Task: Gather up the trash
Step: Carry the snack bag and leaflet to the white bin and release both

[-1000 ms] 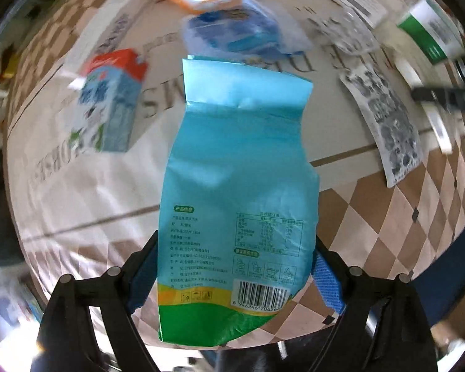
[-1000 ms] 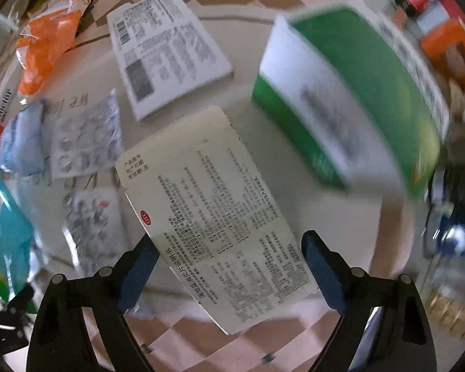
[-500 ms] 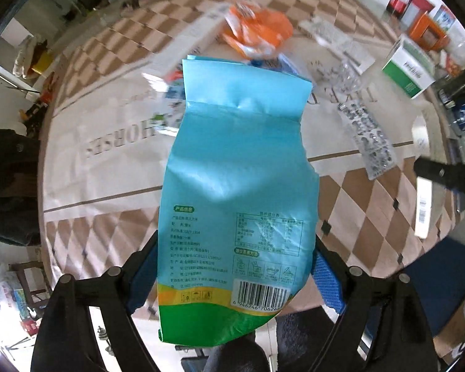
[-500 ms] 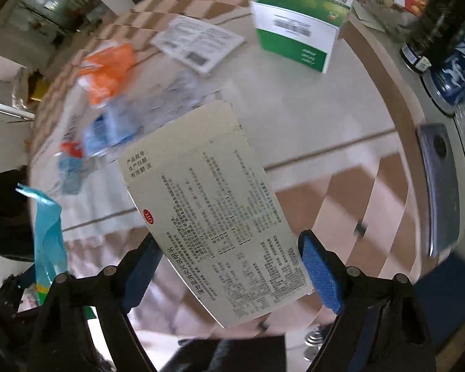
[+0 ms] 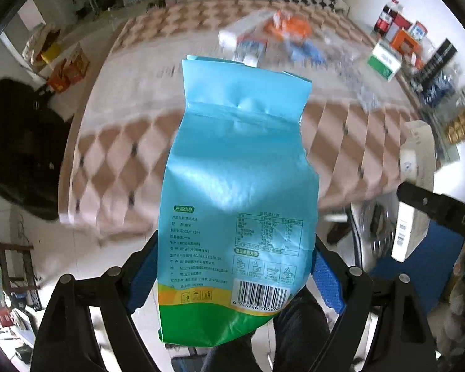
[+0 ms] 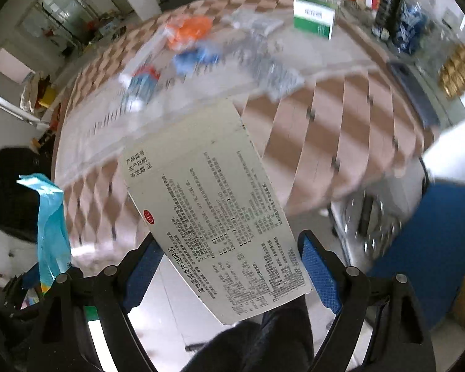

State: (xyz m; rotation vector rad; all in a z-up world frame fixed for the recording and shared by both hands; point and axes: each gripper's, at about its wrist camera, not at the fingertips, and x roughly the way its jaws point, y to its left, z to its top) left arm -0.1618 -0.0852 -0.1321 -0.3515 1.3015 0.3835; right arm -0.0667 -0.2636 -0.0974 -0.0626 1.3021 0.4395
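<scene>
My left gripper (image 5: 234, 274) grips a blue rice bag (image 5: 238, 192); my right gripper (image 6: 229, 274) clamps a medicine leaflet (image 6: 214, 214). Each blocks my view of the table's near edge (image 6: 341, 142). A green box (image 6: 314, 18) and an orange wrapper (image 6: 189, 31) lie by its far edge.

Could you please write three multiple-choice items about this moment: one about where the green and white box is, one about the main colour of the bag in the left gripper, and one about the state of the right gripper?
1. Where is the green and white box?
A. on the table
B. in the left gripper
C. on the floor

2. What is the main colour of the bag?
A. red
B. light blue
C. black

3. What is the state of the right gripper?
A. open, with nothing in it
B. shut on an orange wrapper
C. shut on a printed leaflet

Answers: 1 A, it stands on the table near its far edge. 2 B, light blue with a green bottom band, held in the left gripper. 3 C, the printed leaflet sits between its fingers.
</scene>
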